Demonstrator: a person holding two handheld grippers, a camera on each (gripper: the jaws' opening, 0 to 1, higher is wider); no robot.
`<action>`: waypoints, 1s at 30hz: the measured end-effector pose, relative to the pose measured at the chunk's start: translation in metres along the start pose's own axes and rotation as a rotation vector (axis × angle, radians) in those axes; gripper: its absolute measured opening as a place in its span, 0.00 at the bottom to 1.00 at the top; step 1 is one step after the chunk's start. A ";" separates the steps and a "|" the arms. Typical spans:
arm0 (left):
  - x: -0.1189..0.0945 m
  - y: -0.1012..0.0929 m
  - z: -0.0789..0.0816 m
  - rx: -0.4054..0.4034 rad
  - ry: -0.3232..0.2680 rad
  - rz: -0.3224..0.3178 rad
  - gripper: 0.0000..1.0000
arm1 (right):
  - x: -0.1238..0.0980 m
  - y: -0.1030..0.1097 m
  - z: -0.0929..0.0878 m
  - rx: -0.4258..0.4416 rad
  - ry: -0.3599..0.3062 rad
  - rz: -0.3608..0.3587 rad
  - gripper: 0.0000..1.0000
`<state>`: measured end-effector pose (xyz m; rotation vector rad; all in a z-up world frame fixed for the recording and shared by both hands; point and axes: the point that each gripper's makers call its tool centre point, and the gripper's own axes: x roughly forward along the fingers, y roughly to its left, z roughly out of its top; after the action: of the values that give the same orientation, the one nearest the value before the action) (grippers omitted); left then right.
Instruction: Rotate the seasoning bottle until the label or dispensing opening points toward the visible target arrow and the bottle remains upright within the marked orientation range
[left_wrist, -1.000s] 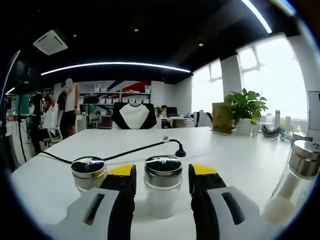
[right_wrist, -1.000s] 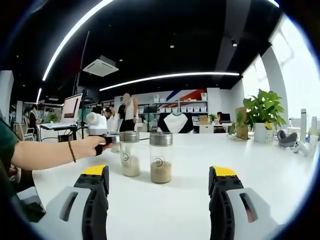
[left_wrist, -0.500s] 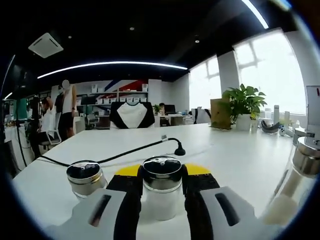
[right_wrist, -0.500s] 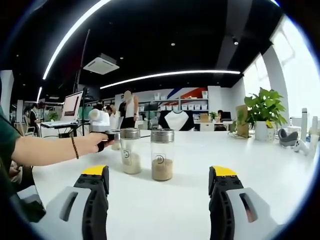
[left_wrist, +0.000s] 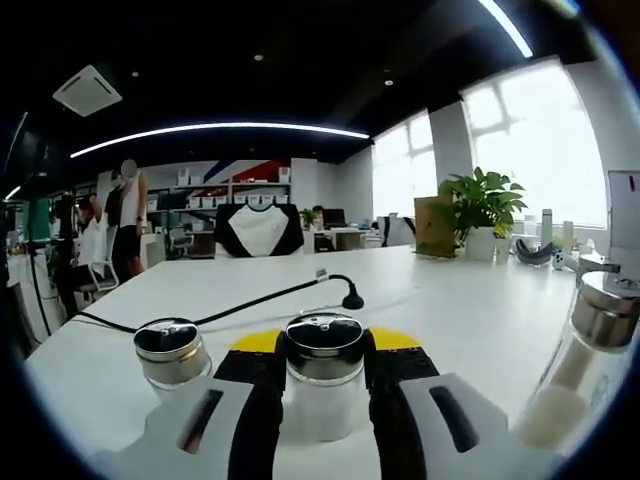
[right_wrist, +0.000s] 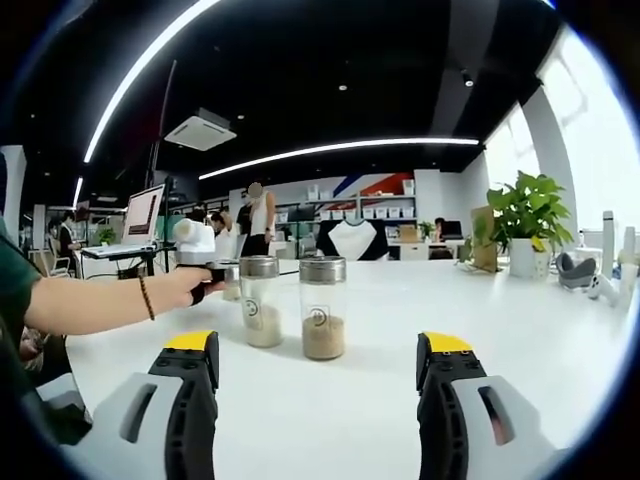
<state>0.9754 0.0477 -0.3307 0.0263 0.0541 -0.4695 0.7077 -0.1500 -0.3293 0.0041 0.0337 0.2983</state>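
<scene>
Now, going left to right in the left gripper view, a small seasoning jar (left_wrist: 172, 350) with a shiny metal lid stands on the white table (left_wrist: 480, 320), just beside the left jaw. Next comes the left gripper (left_wrist: 322, 372). Its two black jaws with yellow tips press on both sides of the held seasoning bottle (left_wrist: 323, 385), which stands upright with its silver lid on top. One second ago the jaws stood wide with a gap on each side of this bottle; since half a second ago they have been tight against it. Behind it a black cable (left_wrist: 250, 303) runs across the table. Far to the right, a tall glass bottle (left_wrist: 580, 365) with a metal cap leans in at the edge, and a green potted plant (left_wrist: 478, 212) sits farther back by the window.

In the right gripper view, a person's hand (right_wrist: 185, 288) reaches in from the left toward the bottles. Beside it stand two clear bottles, the left clear bottle (right_wrist: 260, 302) and the right clear bottle (right_wrist: 322, 308), each with tan powder at the bottom. They look the same as before. The right gripper (right_wrist: 318, 390) hangs above the table with its jaws wide apart and nothing between them, just as it was a second ago.
</scene>
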 end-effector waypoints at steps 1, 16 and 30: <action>-0.001 0.000 0.001 0.006 -0.003 0.000 0.32 | 0.000 0.000 0.000 0.001 0.000 0.000 0.82; -0.038 -0.012 0.013 -0.041 -0.023 -0.096 0.31 | -0.001 0.006 -0.002 0.010 -0.003 0.018 0.82; -0.085 -0.035 0.022 -0.047 -0.059 -0.166 0.31 | -0.001 0.004 -0.002 0.011 0.000 0.015 0.82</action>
<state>0.8846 0.0536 -0.3040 -0.0388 0.0091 -0.6342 0.7055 -0.1464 -0.3314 0.0149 0.0353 0.3128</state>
